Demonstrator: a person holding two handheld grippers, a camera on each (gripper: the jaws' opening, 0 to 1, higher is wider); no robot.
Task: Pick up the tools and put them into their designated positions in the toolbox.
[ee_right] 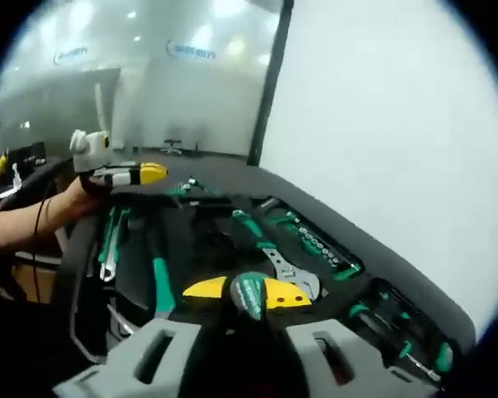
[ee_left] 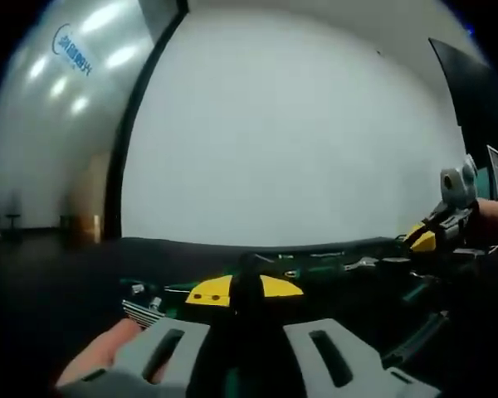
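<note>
The open black toolbox (ee_right: pixel 191 240) lies ahead of my right gripper (ee_right: pixel 249 297), whose yellow fingertips (ee_right: pixel 203 288) are shut on the round green end of a tool handle (ee_right: pixel 249 292). In the tray lie an adjustable wrench (ee_right: pixel 292 267), a row of sockets (ee_right: pixel 319 242) and green-handled screwdrivers (ee_right: pixel 159 280). My left gripper (ee_right: pixel 141 173) hovers over the box's far left corner, held by a hand (ee_right: pixel 62 209). In the left gripper view, my left gripper (ee_left: pixel 245 290) has its yellow fingertips (ee_left: pixel 207 292) closed on a dark, slim tool (ee_left: pixel 247 267) low over the toolbox (ee_left: pixel 332 261). The right gripper (ee_left: pixel 436 236) enters from the right.
A white wall (ee_left: pixel 299 124) stands right behind the toolbox, with a dark post (ee_left: pixel 137 108) and a glass partition (ee_left: pixel 58 99) to its left. Spanners (ee_right: pixel 108 245) lie along the tray's left side. A hand (ee_left: pixel 108 356) shows beside my left jaws.
</note>
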